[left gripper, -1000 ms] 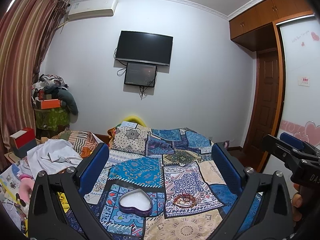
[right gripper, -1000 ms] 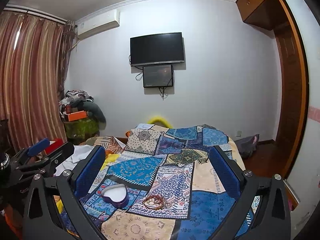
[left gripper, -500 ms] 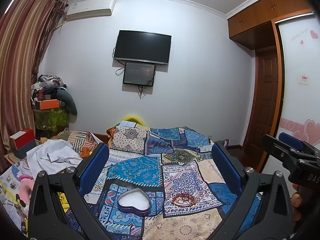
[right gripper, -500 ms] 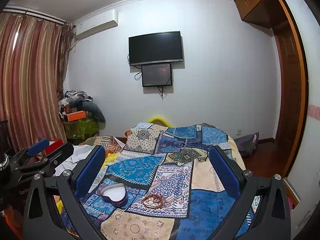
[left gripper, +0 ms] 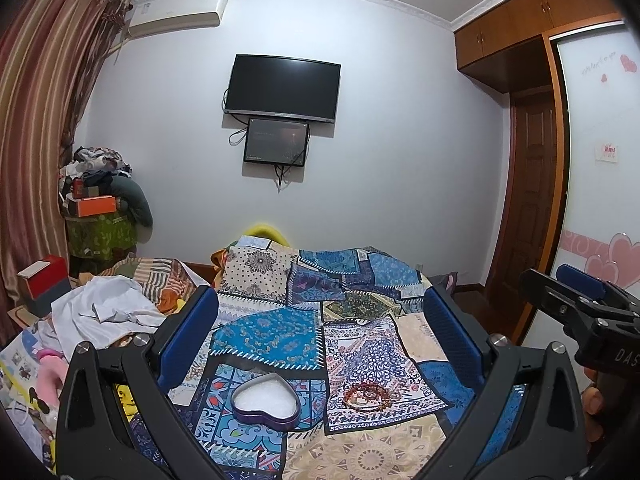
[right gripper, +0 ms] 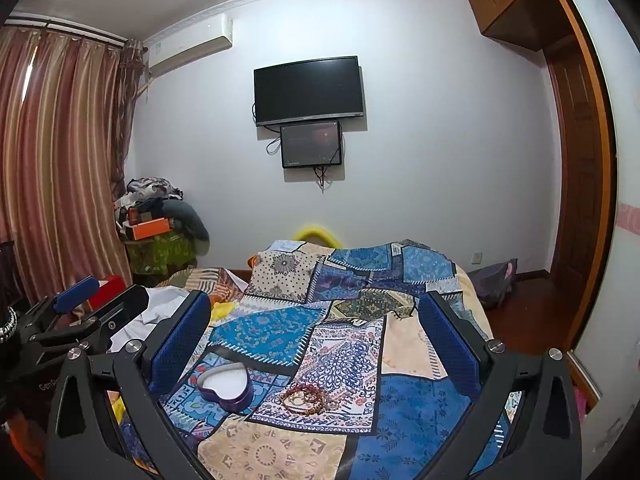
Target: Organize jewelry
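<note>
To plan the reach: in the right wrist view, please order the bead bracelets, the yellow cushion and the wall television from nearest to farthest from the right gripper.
1. bead bracelets, on the quilt between the fingers.
2. yellow cushion, at the bed's far end.
3. wall television, on the far wall.

Left gripper [left gripper: 320,336]: black frame with blue-padded fingers, jaws spread wide apart, nothing between them; fills the lower part of the left wrist view.
Right gripper [right gripper: 314,336]: same black frame and blue pads, jaws wide apart, empty; lower part of the right wrist view.
Right hand [left gripper: 594,404]: fingers just visible at the right edge, under the gripper body.
</note>
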